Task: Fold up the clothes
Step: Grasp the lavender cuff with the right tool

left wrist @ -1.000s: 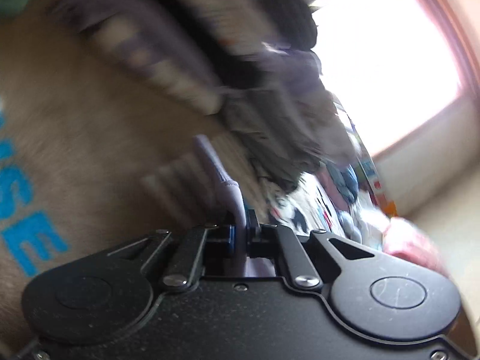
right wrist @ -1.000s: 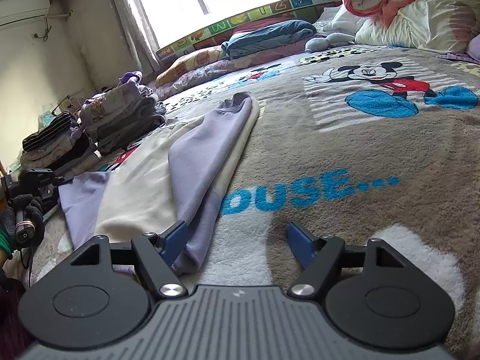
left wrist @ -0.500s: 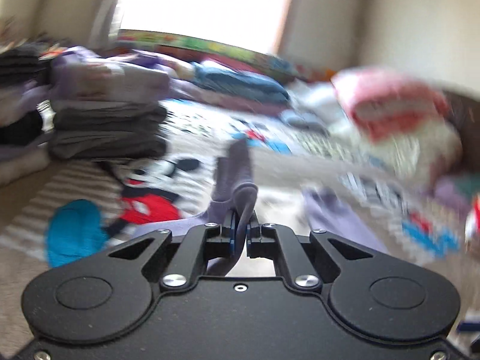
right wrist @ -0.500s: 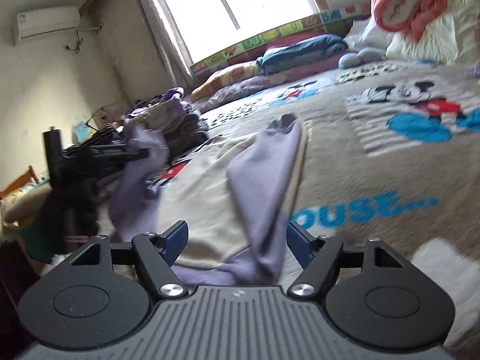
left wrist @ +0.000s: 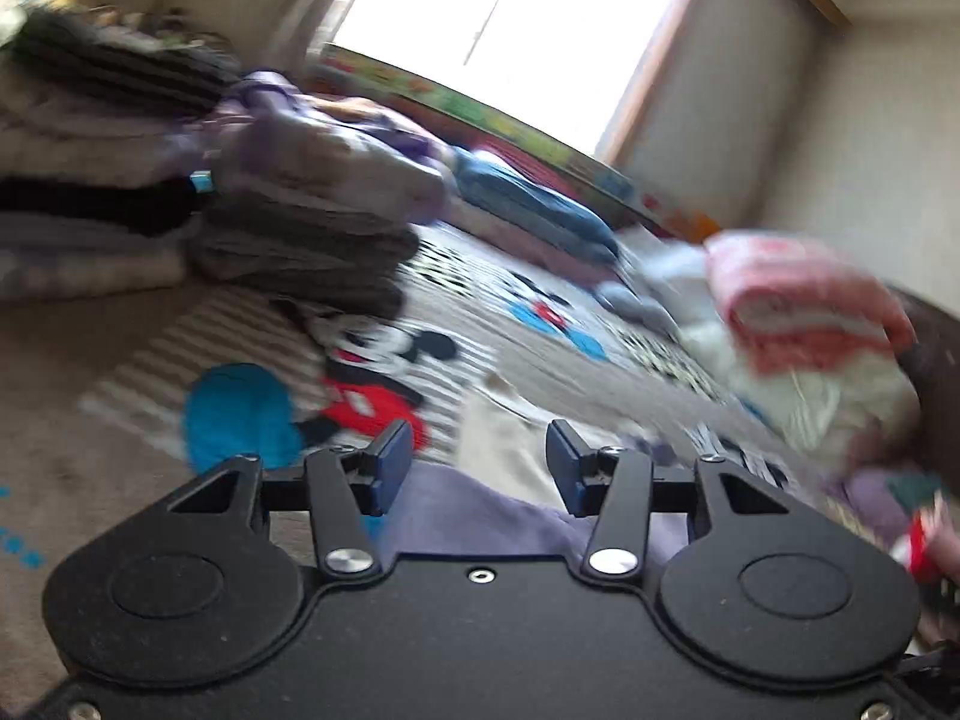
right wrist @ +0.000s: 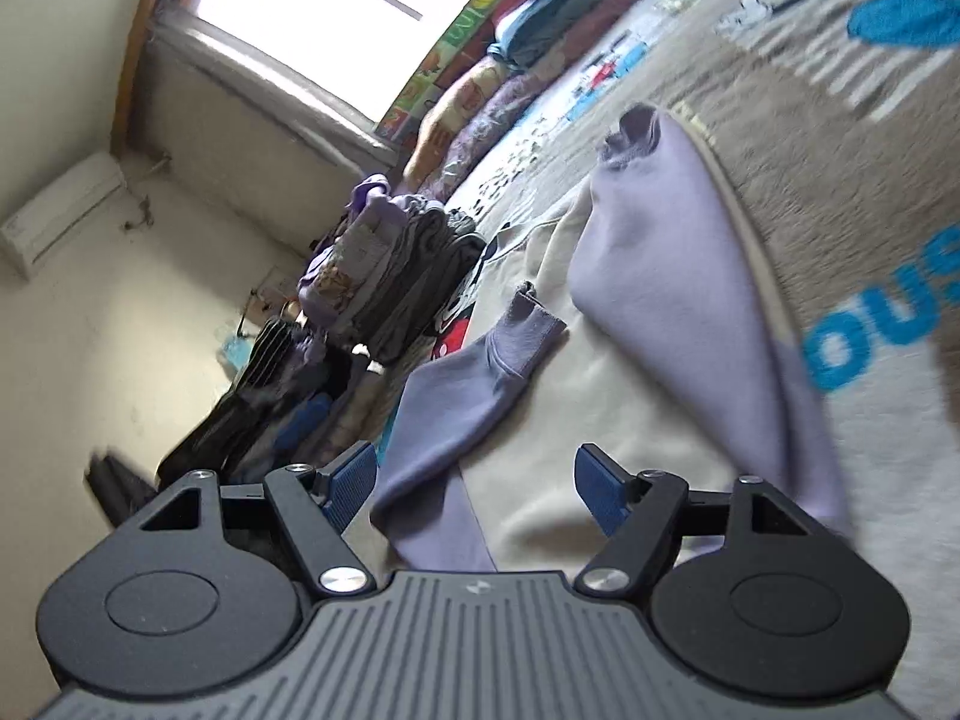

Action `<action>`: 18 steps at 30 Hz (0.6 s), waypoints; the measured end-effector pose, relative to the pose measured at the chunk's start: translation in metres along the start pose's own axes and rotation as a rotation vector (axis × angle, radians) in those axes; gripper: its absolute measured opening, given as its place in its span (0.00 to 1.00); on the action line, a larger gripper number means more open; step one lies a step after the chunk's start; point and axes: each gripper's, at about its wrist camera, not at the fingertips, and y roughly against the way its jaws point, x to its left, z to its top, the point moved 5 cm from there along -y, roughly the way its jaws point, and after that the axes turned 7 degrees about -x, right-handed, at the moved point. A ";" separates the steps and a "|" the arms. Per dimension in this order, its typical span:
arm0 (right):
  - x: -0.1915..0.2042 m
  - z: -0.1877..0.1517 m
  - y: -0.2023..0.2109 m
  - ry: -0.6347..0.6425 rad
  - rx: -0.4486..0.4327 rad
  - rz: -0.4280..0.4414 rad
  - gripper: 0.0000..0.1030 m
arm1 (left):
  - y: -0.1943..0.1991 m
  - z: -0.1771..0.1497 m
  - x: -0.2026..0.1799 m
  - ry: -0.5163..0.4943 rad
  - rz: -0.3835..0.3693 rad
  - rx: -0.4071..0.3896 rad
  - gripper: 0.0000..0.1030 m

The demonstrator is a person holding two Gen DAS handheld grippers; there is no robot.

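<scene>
A cream top with lilac sleeves [right wrist: 600,396] lies flat on the Mickey Mouse blanket [right wrist: 840,138]. Its right sleeve [right wrist: 672,252] is folded over the body. Its left sleeve [right wrist: 474,384] lies folded across the body, cuff toward the middle. My right gripper [right wrist: 474,480] is open and empty just above the garment's near edge. My left gripper [left wrist: 479,467] is open and empty; lilac and cream cloth of the top [left wrist: 480,510] lies right under its fingers.
Stacks of folded clothes [right wrist: 390,276] stand at the bed's left side, also in the left wrist view [left wrist: 288,228]. Pillows and a blue bundle [right wrist: 558,6] line the window end. A pink and white quilt [left wrist: 804,312] is piled at the right.
My left gripper carried the lilac sleeve over the garment, opened and let it go; the sleeve now lies on the body. My right gripper tilted and stayed open.
</scene>
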 end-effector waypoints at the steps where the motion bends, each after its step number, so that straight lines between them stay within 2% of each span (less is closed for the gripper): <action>1: 0.000 0.000 -0.011 -0.044 -0.003 0.002 0.71 | 0.003 0.002 0.006 0.006 0.026 -0.013 0.46; 3: -0.003 0.000 -0.033 -0.129 -0.008 -0.009 0.71 | 0.001 0.005 0.014 0.045 0.037 -0.030 0.46; 6: -0.010 -0.001 -0.061 -0.236 -0.028 -0.059 0.71 | 0.002 0.008 0.015 0.101 0.009 -0.040 0.46; 8: -0.013 -0.001 -0.074 -0.275 -0.044 -0.089 0.71 | 0.000 0.009 0.012 0.091 0.005 -0.040 0.46; 11: -0.011 0.000 -0.090 -0.267 -0.038 -0.093 0.71 | -0.002 0.007 0.010 0.077 -0.009 -0.033 0.46; 18: -0.007 0.002 -0.118 -0.249 -0.062 -0.098 0.69 | -0.006 0.010 0.019 0.130 -0.031 -0.041 0.46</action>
